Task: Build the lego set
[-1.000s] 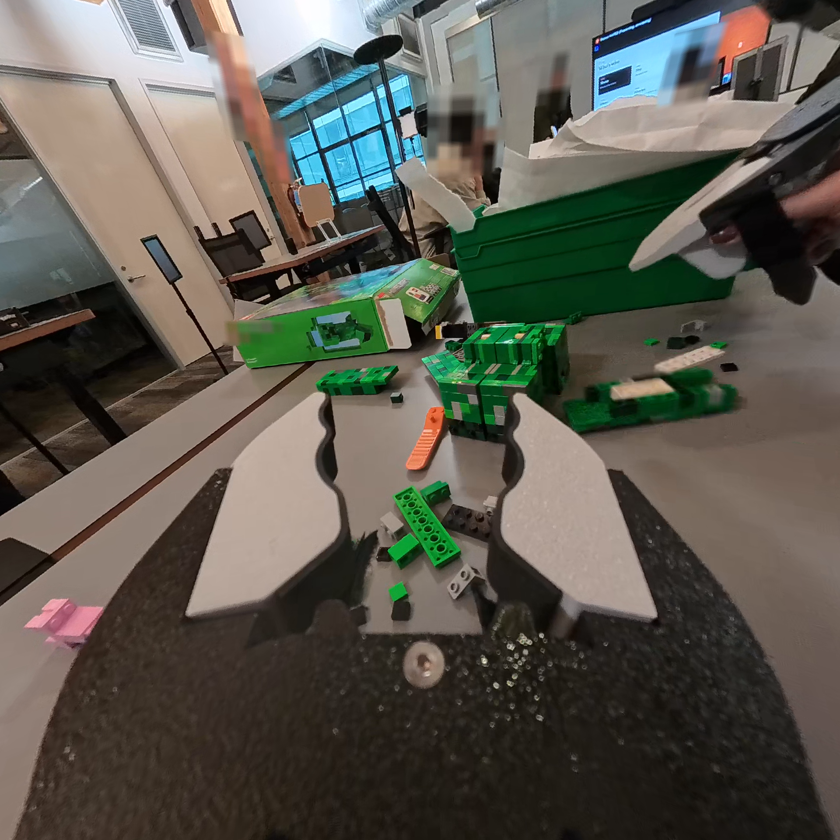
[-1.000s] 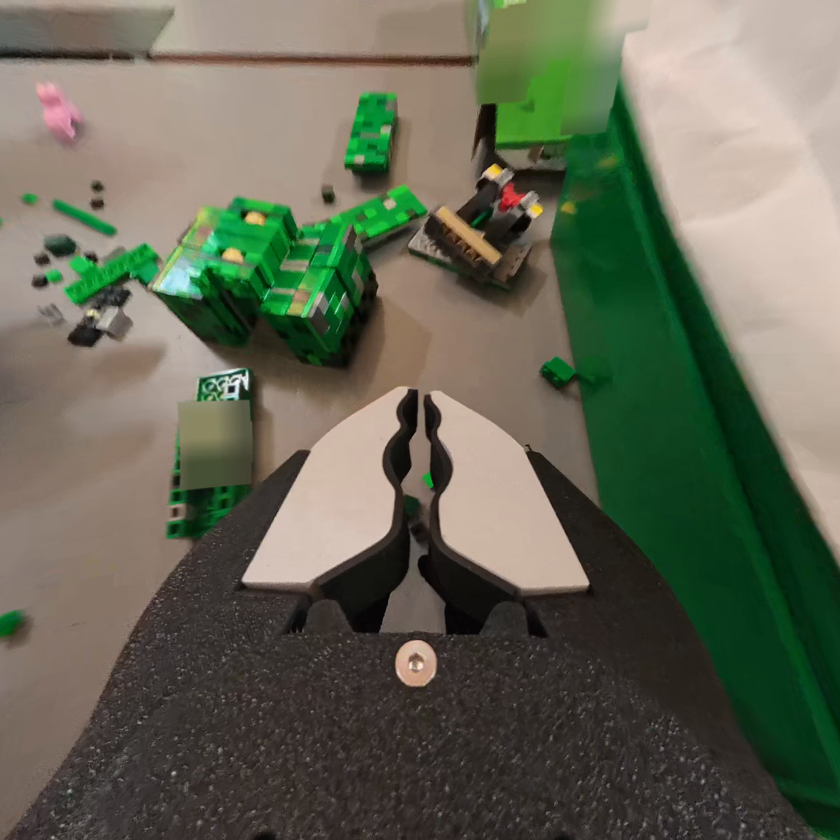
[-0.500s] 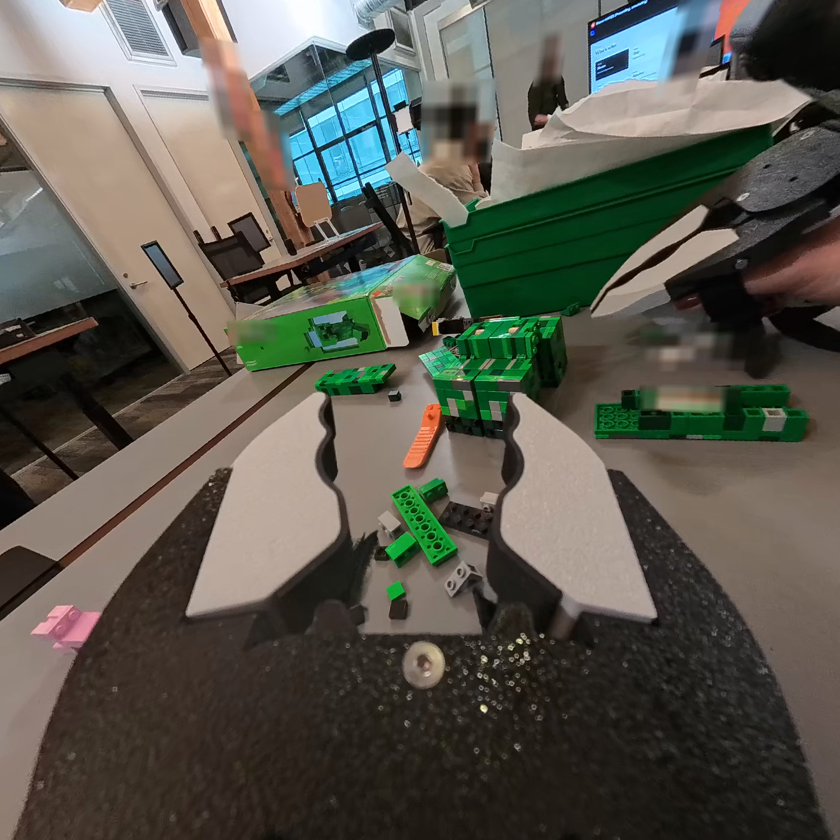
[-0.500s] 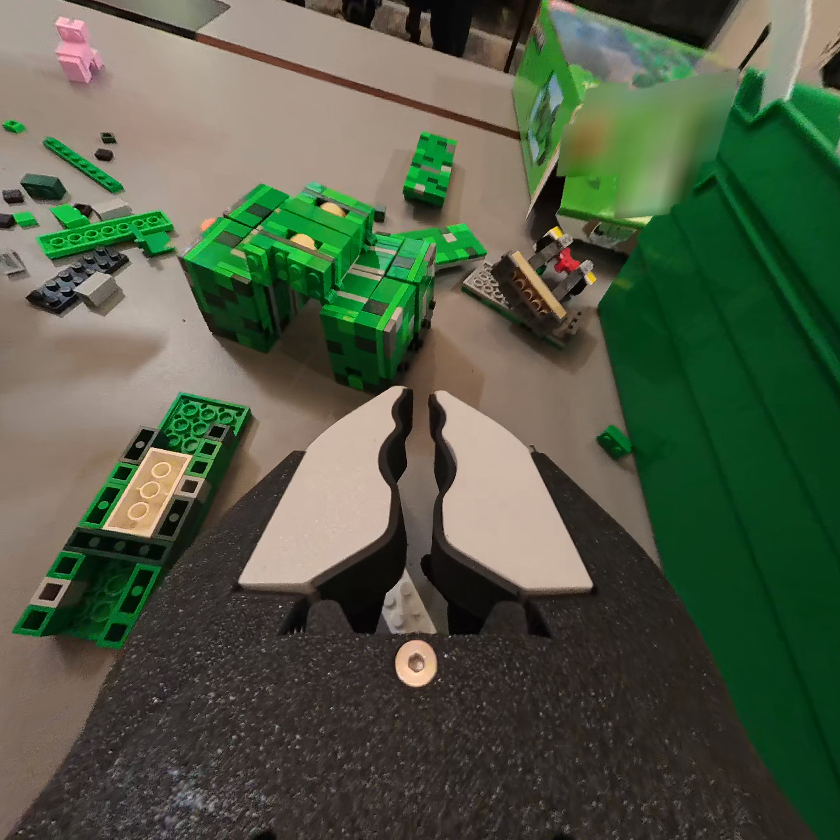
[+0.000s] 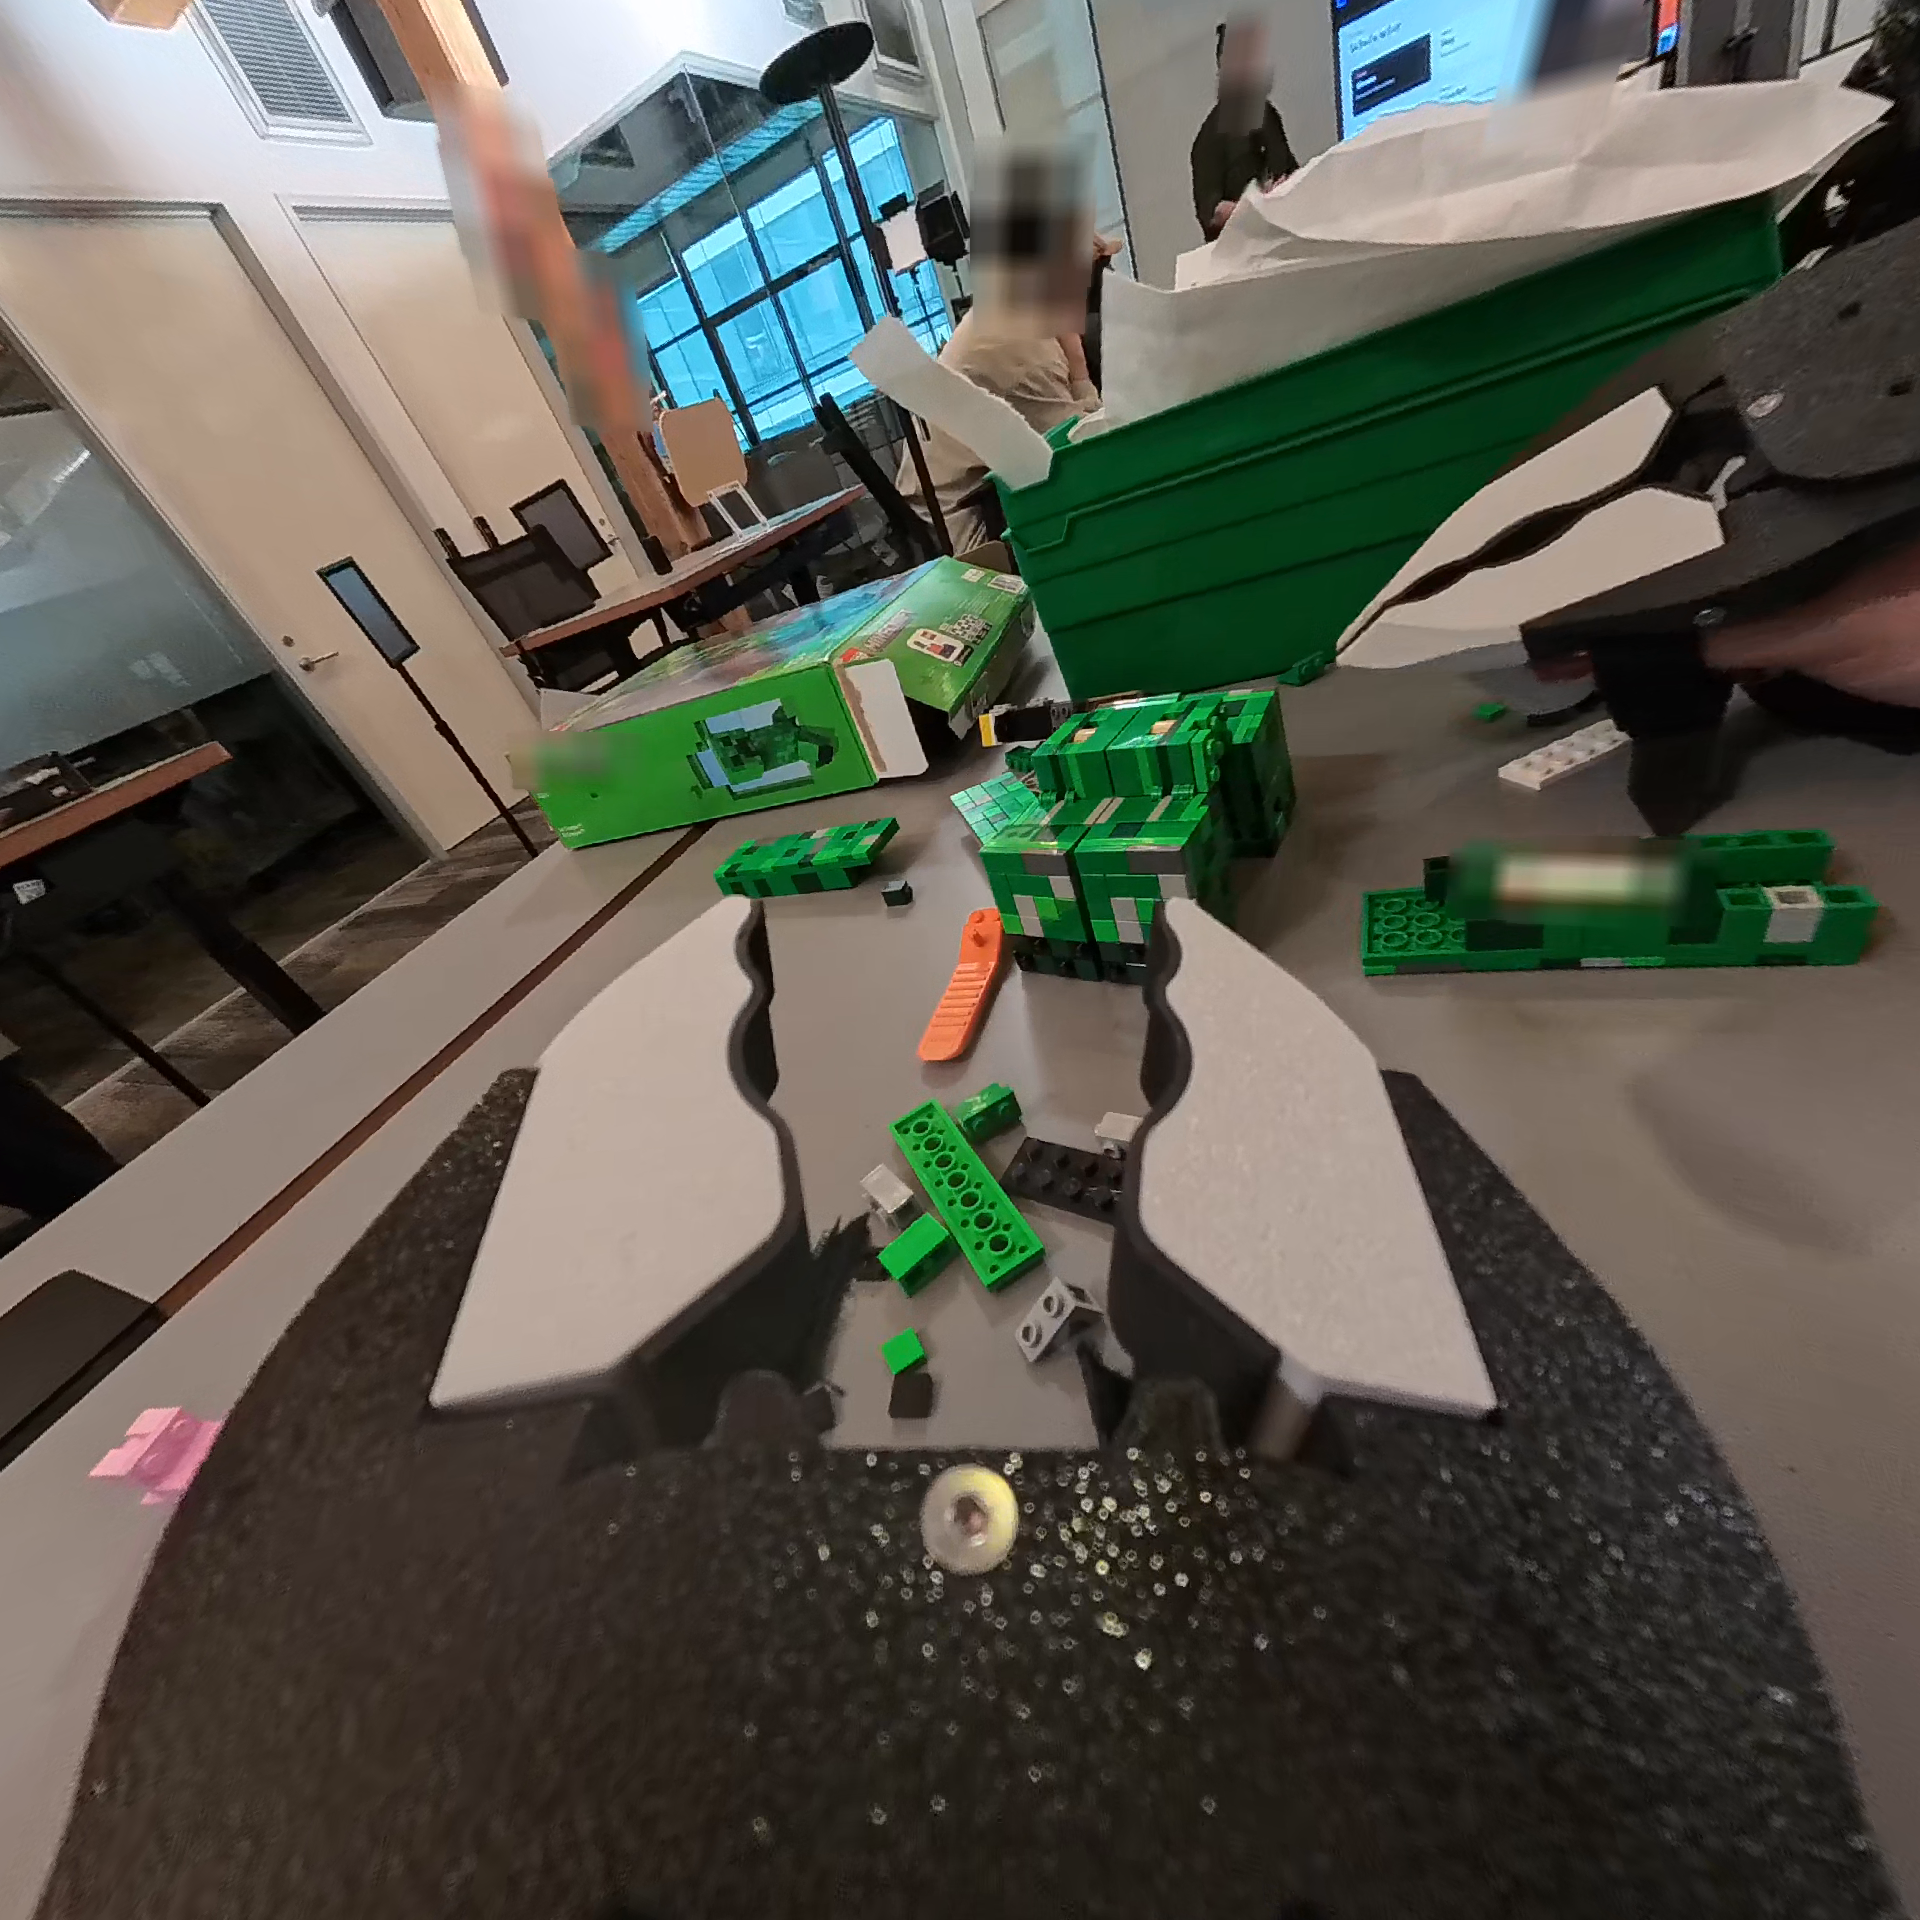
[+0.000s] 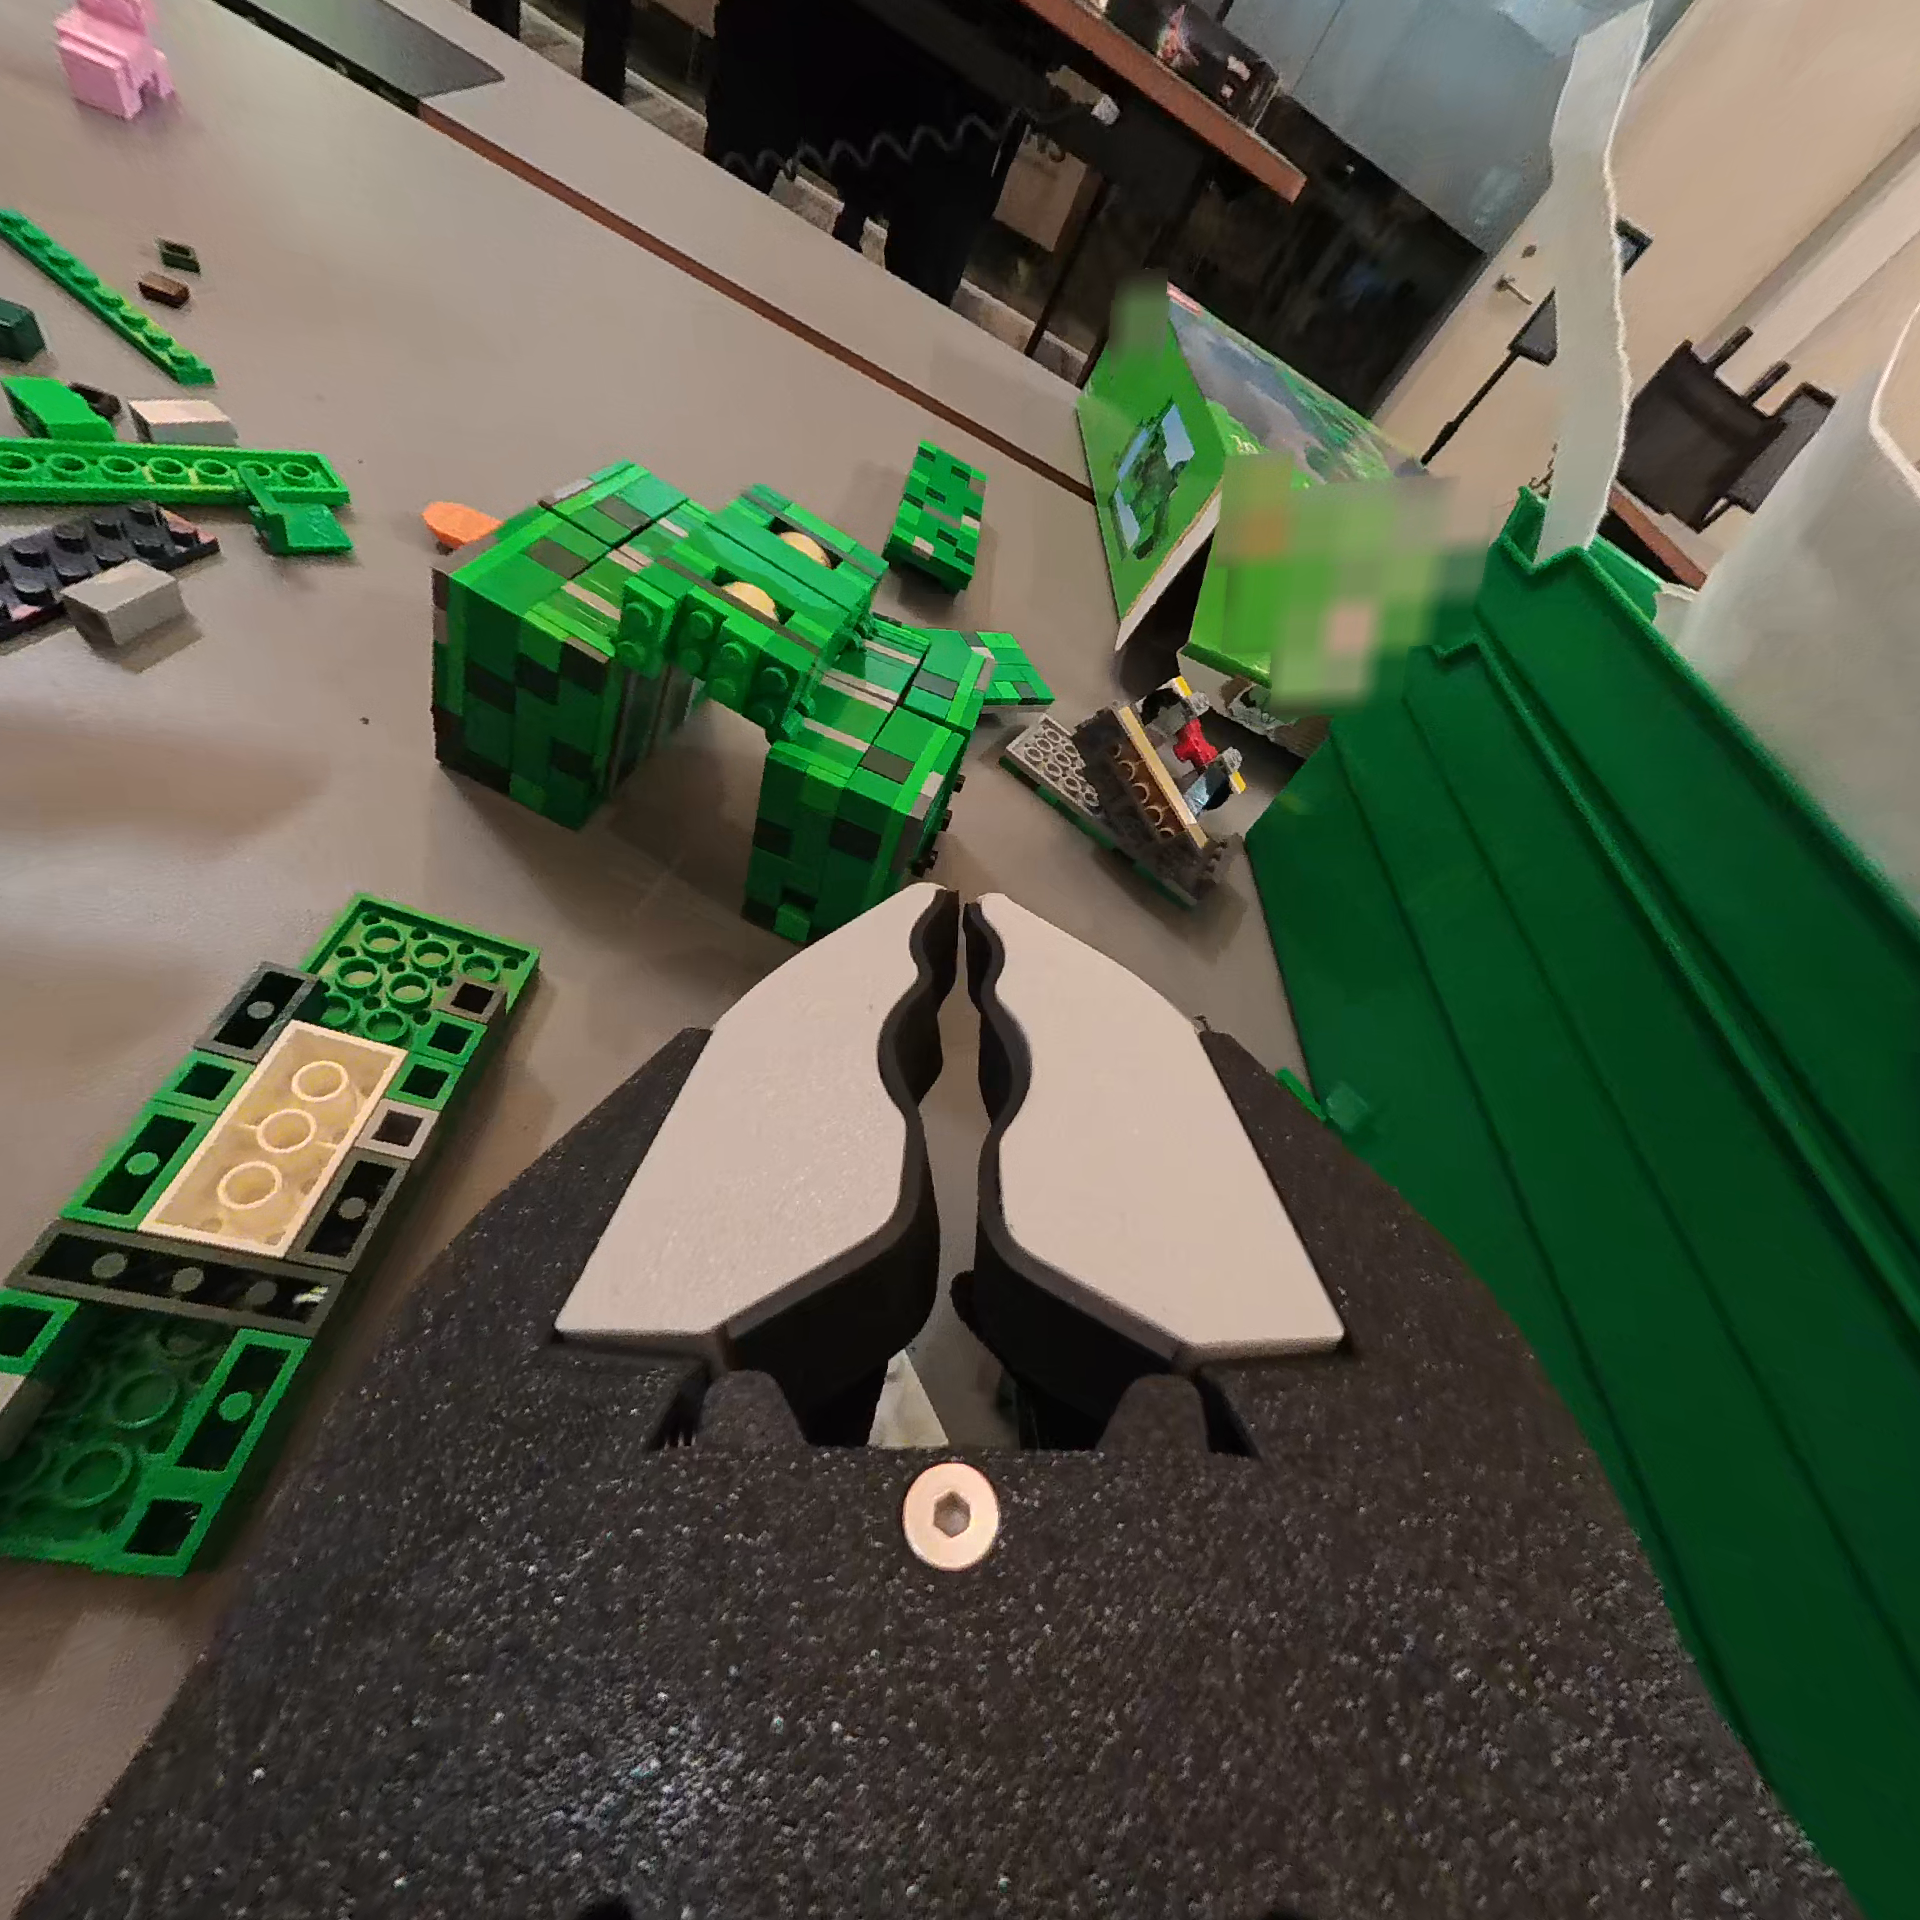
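Observation:
My left gripper is open and empty, low over the grey table. Between its fingers lie a long green plate, a black plate and small grey and green bits. An orange brick separator lies just ahead. The blocky green build stands beyond it and also shows in the right wrist view. A flat green panel with a cream brick lies underside up, left of my right gripper. That gripper is shut with nothing visible in it and shows at the upper right of the left wrist view.
A green bin with white paper walls off the right. The green set box lies at the back. A small grey and black build sits by the bin. A white plate lies under the right gripper. A pink pig stands far left. One gripper's finger ends stand about 20 centimeters off the other's. The orange brick separator lies around 12 centimeters away from my left fingertips.
My right gripper has come down closer to the table and tilted from looking down to looking forward, staying shut. My left gripper has barely moved and stays open.

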A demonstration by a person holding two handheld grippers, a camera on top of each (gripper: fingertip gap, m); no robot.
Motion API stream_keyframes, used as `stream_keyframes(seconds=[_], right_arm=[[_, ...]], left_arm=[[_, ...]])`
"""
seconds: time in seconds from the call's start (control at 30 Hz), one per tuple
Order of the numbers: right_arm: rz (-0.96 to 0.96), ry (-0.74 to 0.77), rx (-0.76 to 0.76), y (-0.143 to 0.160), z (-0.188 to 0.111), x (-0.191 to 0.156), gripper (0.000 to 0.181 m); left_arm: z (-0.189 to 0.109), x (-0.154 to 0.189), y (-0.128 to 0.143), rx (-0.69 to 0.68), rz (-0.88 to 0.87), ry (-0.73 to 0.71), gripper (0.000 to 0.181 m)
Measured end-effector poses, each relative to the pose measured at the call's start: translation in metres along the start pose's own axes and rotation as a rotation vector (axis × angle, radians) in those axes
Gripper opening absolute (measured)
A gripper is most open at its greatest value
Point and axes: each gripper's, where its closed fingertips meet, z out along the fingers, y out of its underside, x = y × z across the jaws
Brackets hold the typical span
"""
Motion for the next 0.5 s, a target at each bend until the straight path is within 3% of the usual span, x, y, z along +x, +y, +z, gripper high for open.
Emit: stream_keyframes(seconds=[0.5], right_arm=[[0.012,0.006,0.065,-0.010,-0.007,-0.004,0.001]], left_arm=[[-0.019,-0.011,-0.004,0.008,0.036,-0.114,0.069]])
